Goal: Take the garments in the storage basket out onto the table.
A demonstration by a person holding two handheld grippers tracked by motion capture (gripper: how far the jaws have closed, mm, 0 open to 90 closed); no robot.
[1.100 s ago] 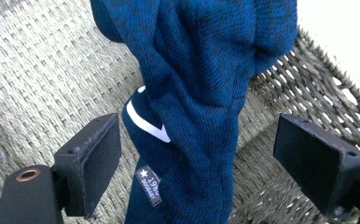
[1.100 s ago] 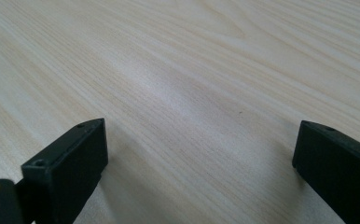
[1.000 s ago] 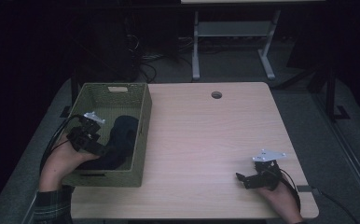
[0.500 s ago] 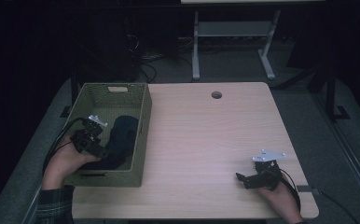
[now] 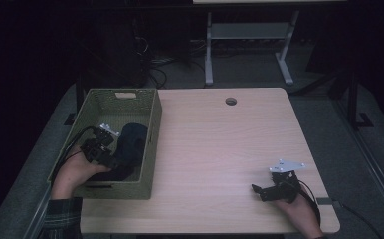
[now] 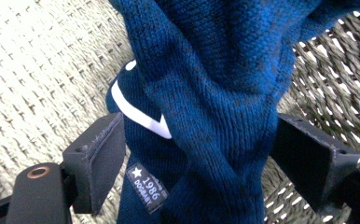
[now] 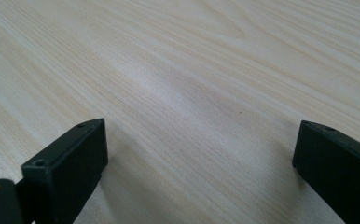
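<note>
The left gripper (image 5: 111, 160) sits inside the woven basket (image 5: 152, 144), a rectangular olive-green container with slanted walls and a slot handle cut into its far end wall. The basket stands on the left part of the counter (image 5: 220, 149), a pale wood-grain slab with rounded corners and a round cable hole near its far edge. A dark blue knitted garment (image 6: 215, 93) lies in the basket against the right wall, bunched into a soft mound. In the left gripper view, the garment shows a fine ribbed knit, a white curved stripe and a small black sewn label (image 6: 147, 188) printed with a star and "1986". A thick fold of this knit runs between the two black jaws, which stand apart on either side of it; the right jaw lies against the cloth, while a narrow gap shows at the left jaw, so a firm clamp cannot be confirmed. The coarse basket weave is visible behind the cloth. The right gripper (image 5: 256, 189) rests low over the bare counter near its front right corner, well apart from the basket. In the right gripper view, its rectangular matte black jaws stand wide apart with only smooth wood grain between them.
</note>
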